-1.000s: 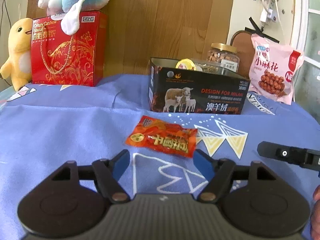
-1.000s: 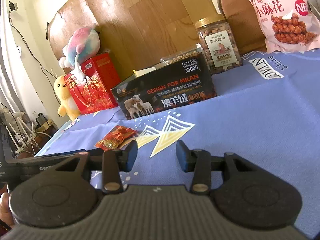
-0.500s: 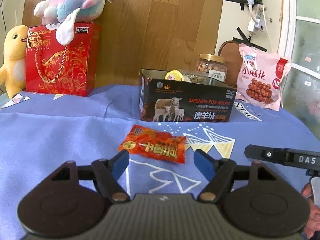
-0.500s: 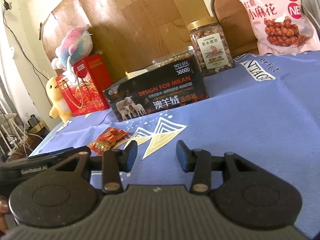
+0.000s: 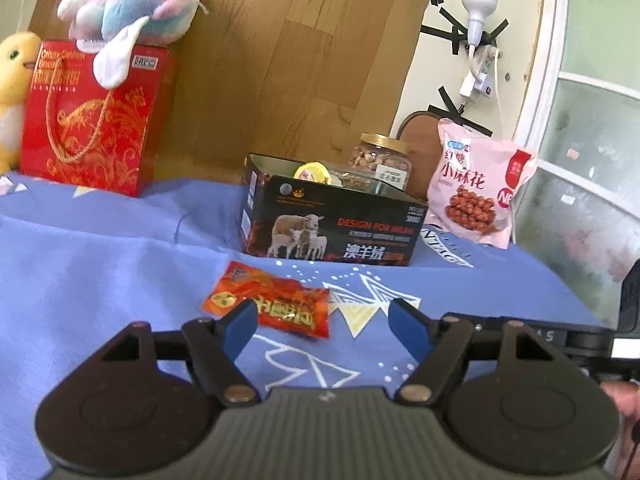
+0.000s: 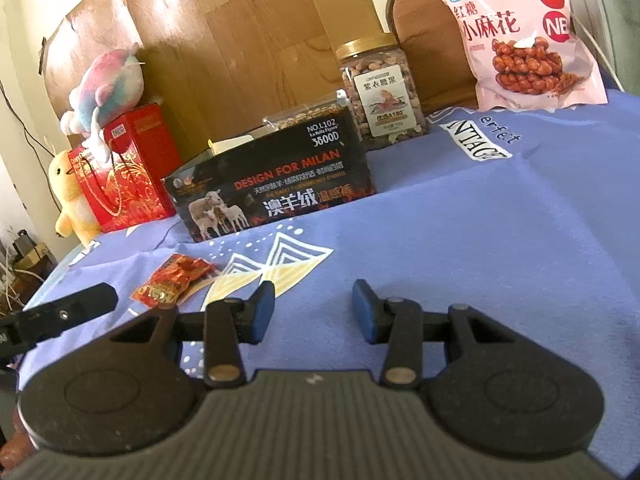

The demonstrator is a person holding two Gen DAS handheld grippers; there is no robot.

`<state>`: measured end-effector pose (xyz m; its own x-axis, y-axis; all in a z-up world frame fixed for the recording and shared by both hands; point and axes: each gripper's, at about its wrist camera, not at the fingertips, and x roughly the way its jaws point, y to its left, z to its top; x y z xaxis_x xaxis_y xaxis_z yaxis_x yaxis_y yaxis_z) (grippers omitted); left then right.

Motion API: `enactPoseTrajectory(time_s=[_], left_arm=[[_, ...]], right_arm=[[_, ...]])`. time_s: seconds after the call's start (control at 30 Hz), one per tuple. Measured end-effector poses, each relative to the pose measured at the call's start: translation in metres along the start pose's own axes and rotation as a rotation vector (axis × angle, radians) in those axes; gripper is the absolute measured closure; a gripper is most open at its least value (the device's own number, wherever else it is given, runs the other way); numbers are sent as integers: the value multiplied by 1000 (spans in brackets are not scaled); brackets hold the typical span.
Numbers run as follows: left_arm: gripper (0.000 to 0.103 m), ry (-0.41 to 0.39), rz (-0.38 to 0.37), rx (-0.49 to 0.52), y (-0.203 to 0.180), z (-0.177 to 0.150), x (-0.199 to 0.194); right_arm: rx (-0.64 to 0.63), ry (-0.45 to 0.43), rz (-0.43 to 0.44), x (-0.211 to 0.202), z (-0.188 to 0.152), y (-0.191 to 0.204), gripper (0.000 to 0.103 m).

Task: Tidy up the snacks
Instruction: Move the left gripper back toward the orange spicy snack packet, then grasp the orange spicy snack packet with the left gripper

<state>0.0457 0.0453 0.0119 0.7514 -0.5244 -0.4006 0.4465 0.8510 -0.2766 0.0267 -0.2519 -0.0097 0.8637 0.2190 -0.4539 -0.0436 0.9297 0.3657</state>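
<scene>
I note a periwinkle-blue cloth [image 5: 100, 272] with white and yellow triangle outlines; flat orange-red foil snack packet [image 5: 272, 306] with yellow lettering; black cardboard box [image 5: 332, 228] printed with sheep and red text; pink snack bag [image 6: 520, 36]; red-and-gold gift box [image 5: 92, 124].

A small orange-red snack packet [image 5: 272, 306] with a yellow-green round mark at one end lies flat and slightly crinkled on the blue cloth, just in front of the black box [image 5: 332, 224] and apart from it. The box, printed with sheep and red lettering, stands open-topped with a yellow-lidded cup [image 5: 312, 171] and a clear tub showing over its rim. Behind it stands a gold-lidded jar of nuts [image 6: 380, 96], and beside that a pink bag [image 6: 516, 36] of twisted snacks leans upright.
</scene>
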Motion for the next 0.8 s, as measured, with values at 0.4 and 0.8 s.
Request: enactPoseTrajectory(time_s=[0.4,0.8], left_arm=[[28,-13,43,-79,12,0,-4],[32,51,69,-473,84,17,13]], right_arm=[[9,13,60,0,-1,2,52],[3,258,416,34,22,23,53]])
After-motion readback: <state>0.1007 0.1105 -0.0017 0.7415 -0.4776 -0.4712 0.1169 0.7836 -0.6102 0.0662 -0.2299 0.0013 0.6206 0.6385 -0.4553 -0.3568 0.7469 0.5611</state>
